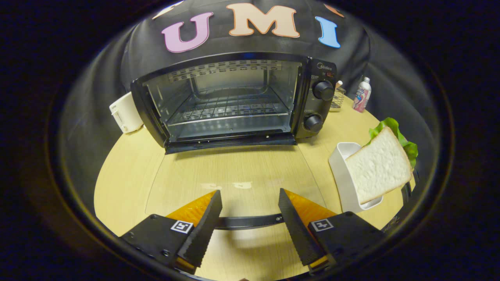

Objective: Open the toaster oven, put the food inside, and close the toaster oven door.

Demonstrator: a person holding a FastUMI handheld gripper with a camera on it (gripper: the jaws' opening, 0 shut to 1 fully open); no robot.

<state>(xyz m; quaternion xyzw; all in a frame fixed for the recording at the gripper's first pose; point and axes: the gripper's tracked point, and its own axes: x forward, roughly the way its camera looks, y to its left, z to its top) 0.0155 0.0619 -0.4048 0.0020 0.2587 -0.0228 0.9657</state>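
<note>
The toaster oven [234,101] sits at the upper centre of the frame on the wooden surface [125,175], mouth facing the claw, its glass door [234,175] folded down flat. The sandwich [379,168] leans in a white tray [343,175] at right, long axis slanting up-right. The claw [250,199] stands wide apart over the door's handle [250,221], holding nothing.

Toaster oven [234,101]: black casing, black knobs, bare silvery metal interior with a wire-grid rack; its glass door [234,175] clear with a black handle. Table [125,171]: pale wood grain. Sandwich [377,166]: white bread, green lettuce, in a white dish [343,171]; gripper [250,199]: black ribbed fingers, orange backs, black-and-white square markers.
</note>
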